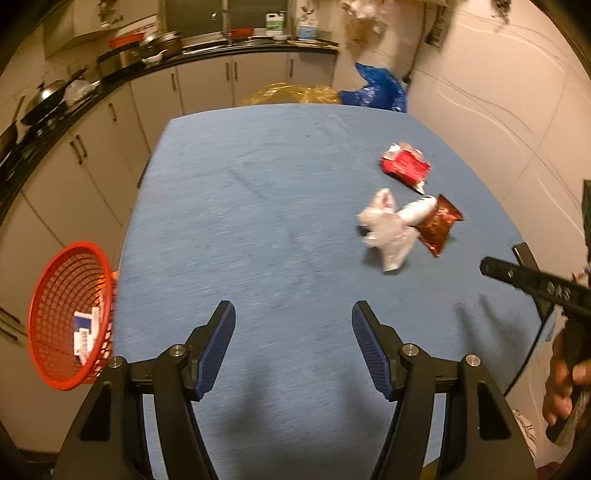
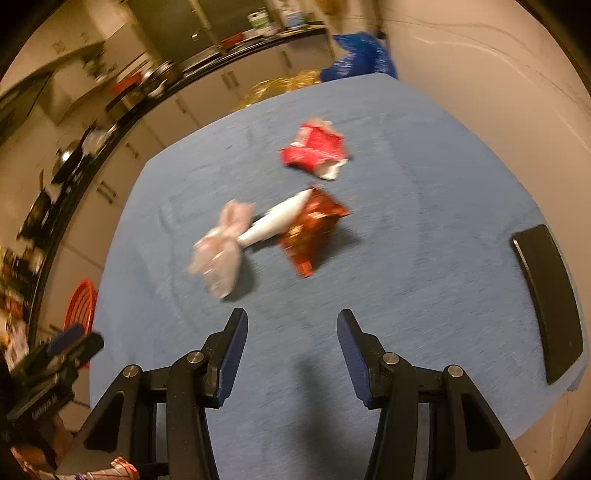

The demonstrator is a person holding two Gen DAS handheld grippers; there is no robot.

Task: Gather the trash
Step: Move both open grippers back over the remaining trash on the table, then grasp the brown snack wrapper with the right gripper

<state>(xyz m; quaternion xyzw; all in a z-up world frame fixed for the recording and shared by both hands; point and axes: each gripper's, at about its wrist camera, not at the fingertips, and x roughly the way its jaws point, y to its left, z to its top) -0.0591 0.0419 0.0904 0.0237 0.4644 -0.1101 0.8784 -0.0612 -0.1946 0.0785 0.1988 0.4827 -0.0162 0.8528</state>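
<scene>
Hovering with both grippers' fingers released, empty. Crumpled plastic bag point(image 2: 218, 251) lies on blue surface point(image 2: 424, 229) just ahead-left of right gripper point(image 2: 291, 328), long axis diagonal; left gripper point(image 1: 293, 317) farther.

A home kitchen — sink point(image 1: 225, 35), dark countertop point(image 1: 110, 74) with pans point(image 1: 48, 99), pale cabinets point(image 1: 207, 79).

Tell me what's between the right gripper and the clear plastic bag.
Nothing: only bare blue tablecloth separates the right gripper from the clear plastic bag, per the right wrist view.
</scene>
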